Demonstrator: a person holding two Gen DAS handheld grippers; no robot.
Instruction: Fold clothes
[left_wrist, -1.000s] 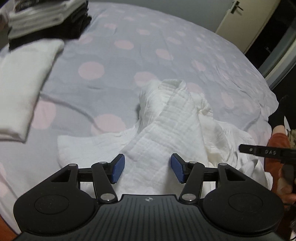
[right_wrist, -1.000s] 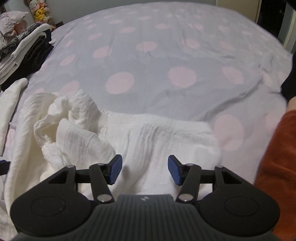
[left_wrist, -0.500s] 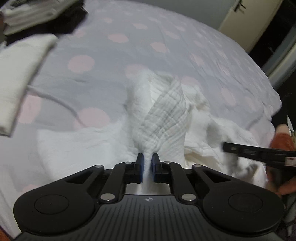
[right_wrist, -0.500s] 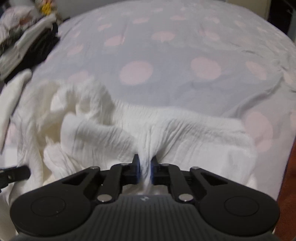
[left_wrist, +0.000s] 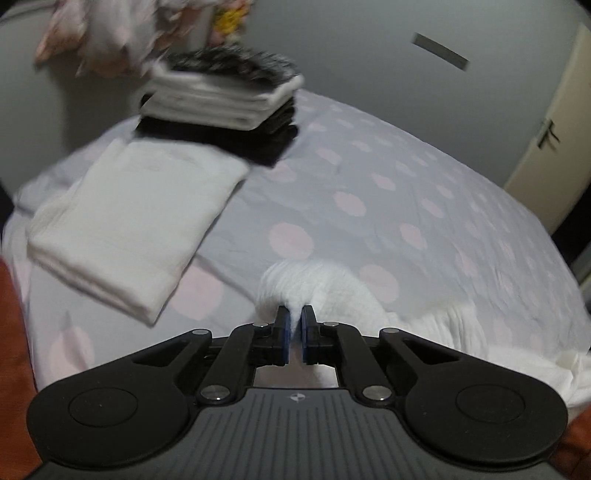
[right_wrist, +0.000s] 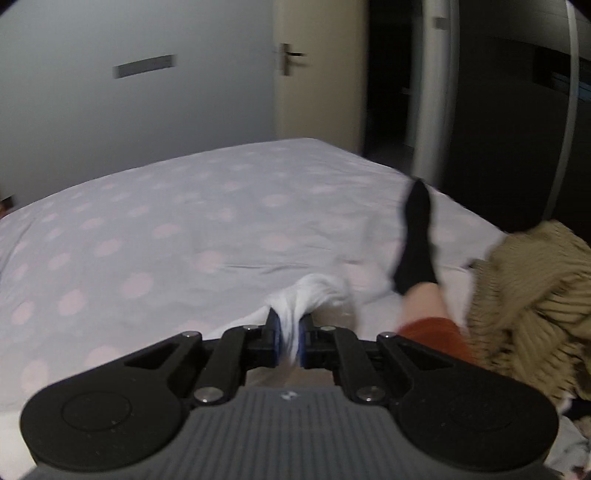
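- Since a second ago both of my tools have gone from standing apart over the cloth to pinched on it, and the views have tipped up from the rumpled heap to the far wall.
- My left tool (left_wrist: 294, 325) is clamped on a bunch of the white muslin cloth (left_wrist: 314, 284), which puffs out just past its tips and trails off to its right across the bed (left_wrist: 406, 192).
- My right tool (right_wrist: 289, 341) is likewise clamped on a twisted gather of the same cloth (right_wrist: 314, 291), with the fabric squeezed between the blue pads (right_wrist: 276, 338).
- I judge this cloth to be light, soft and limp: it crumples at each pinch, will sag between the two grips and needs no force.
- The crinkled weave should not slip, but a bunched grab hides the true edge; I would rather hold it at two corners along one hem so it hangs flat.
- Beyond and left of my left tool lies a folded white piece (left_wrist: 136, 229), and further on a stack of folded clothes (left_wrist: 225, 99).
- Right of my right tool is the person's leg in a black sock (right_wrist: 415, 240), beside a tan knit (right_wrist: 535, 306).
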